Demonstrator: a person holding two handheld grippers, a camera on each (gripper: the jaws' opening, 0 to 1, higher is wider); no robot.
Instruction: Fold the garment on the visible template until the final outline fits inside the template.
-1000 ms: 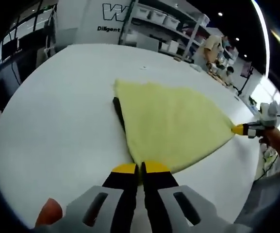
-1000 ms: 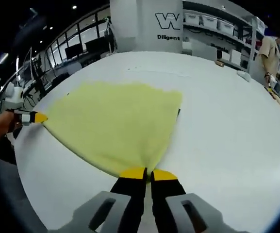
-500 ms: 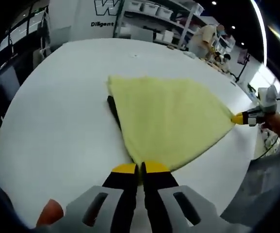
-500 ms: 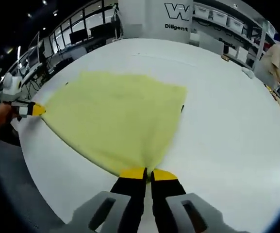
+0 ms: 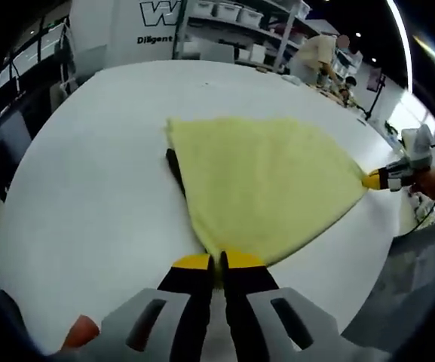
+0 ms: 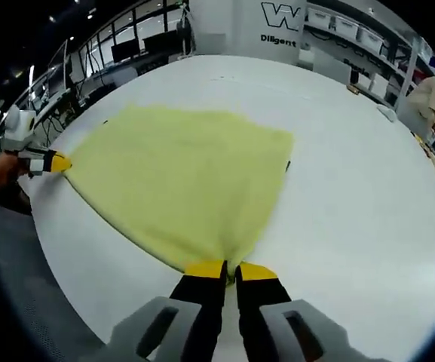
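Holding a yellow garment by two corners on a white table

Lying spread flat on white table (image 5: pixel 89 188), near its front edge: yellow garment (image 5: pixel 266 185), roughly fan-shaped. Showing along garment's far side in left gripper view: dark template edge (image 5: pixel 174 166), mostly covered by cloth.

Pinching near corner of garment, jaws pressed together with yellow tips meeting on the cloth: left gripper (image 5: pixel 217 262). Seen again in right gripper view at far left, held by a hand: same gripper (image 6: pixel 57 161), clamped on that corner.

Pinching opposite corner, jaws likewise closed on fabric: right gripper (image 6: pixel 231 270).

Standing beyond table: shelves with bins (image 5: pixel 232 15); person (image 5: pixel 319 56).
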